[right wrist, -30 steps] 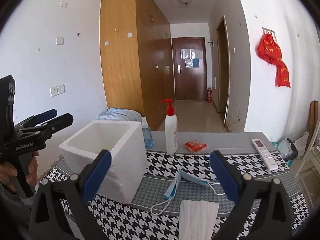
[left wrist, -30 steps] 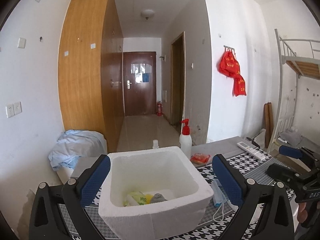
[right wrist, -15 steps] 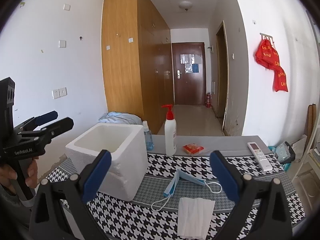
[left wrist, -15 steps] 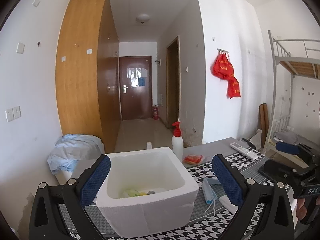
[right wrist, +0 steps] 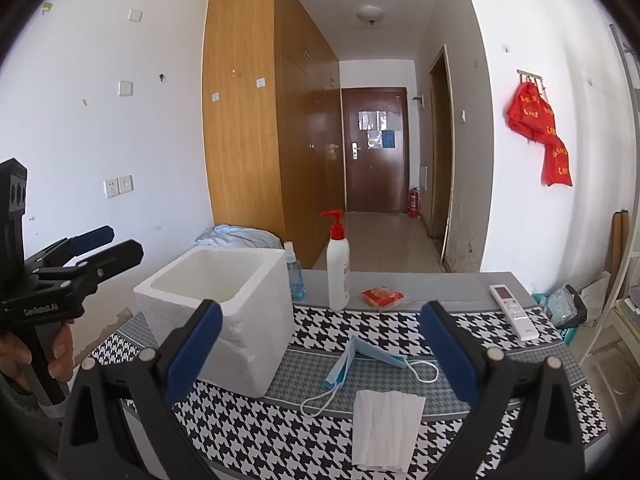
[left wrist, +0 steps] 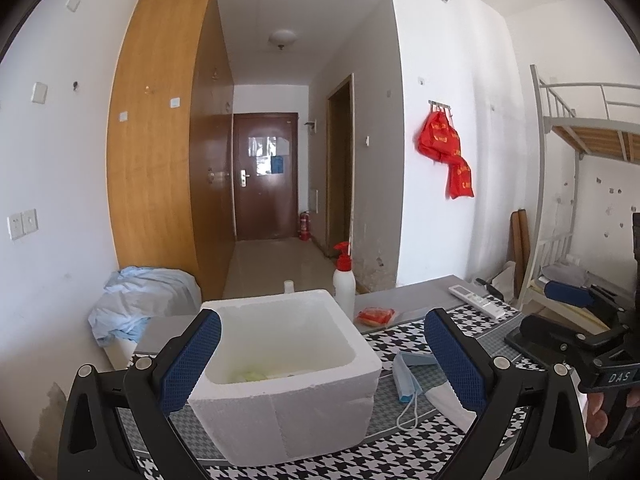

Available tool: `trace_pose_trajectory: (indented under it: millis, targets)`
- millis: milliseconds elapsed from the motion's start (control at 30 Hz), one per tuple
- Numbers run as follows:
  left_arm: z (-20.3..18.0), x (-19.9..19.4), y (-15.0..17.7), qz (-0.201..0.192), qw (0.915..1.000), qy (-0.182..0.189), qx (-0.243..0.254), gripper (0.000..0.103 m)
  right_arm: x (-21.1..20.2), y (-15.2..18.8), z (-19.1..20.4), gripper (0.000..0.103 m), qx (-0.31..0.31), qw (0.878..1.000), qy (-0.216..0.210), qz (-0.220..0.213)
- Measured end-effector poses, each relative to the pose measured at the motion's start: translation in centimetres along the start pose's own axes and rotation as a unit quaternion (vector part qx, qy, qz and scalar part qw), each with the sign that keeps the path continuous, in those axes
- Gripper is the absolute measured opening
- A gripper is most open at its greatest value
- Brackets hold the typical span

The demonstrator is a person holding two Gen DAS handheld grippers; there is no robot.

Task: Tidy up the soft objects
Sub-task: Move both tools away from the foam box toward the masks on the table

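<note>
Table, draped in a houndstooth cloth, carries all the task items. Foam box stands at about 9 o'clock on the cloth as seen from the right wrist, open at the top; something pale yellow-green lies on its floor, too little of it visible to name. White folded tissue lies flat at 6 o'clock, nearest the right gripper. Blue face mask lies just beyond the tissue, half folded so one flap stands up, its white ear loops trailing toward the tissue. Lotion pump bottle, small blue bottle, red packet and remote control stand or lie farther back, from 12 to 2 o'clock.

Right gripper: jaws spread wide, holding nothing, poised above tissue and mask. Left gripper: jaws likewise wide apart and empty, framing the foam box.

Judged step: the right gripper picks up a remaining soft item for the box. To do it well, descend with one finger either side of a short edge of the tissue, pinch so the whole stack is caught, then lift straight before swinging toward 9 o'clock. For the mask, the raised flap offers the easier bite; a dangling ear loop may snag on the box rim.
</note>
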State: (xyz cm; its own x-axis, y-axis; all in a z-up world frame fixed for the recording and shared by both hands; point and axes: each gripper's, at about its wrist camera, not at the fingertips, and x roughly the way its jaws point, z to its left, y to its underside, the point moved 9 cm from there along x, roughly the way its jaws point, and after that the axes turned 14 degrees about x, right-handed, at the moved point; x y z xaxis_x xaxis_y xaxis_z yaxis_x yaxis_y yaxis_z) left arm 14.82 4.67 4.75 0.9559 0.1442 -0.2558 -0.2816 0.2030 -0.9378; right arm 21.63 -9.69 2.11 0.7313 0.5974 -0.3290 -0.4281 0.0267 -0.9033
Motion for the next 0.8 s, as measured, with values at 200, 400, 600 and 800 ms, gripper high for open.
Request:
trace_pose_trajectory:
  millis: [200, 400, 600, 800]
  targets:
    - [-0.4, -0.3, 0.3, -0.004, 1.0000, 0.007, 0.002, 0.102, -0.3, 0.3, 0.1, 0.101, -0.006, 1.000, 0.003, -0.002]
    - [-0.9, -0.4, 0.7, -0.013, 0.9999, 0.005, 0.007, 0.102, -0.4, 0.8, -0.4, 0.101, -0.005, 1.000, 0.010, 0.001]
    - [-1.4, 0.0, 1.4, -0.007, 0.9999, 0.015, 0.004, 0.102, -0.4, 1.4, -0.9, 0.101, -0.002, 1.000, 0.014, 0.002]
    - [-1.9, -0.2, 2.0, -0.017, 0.9996, 0.021, -0.002, 0.102, -0.4, 2.2, -1.6, 0.101, 0.002, 1.000, 0.018, 0.005]
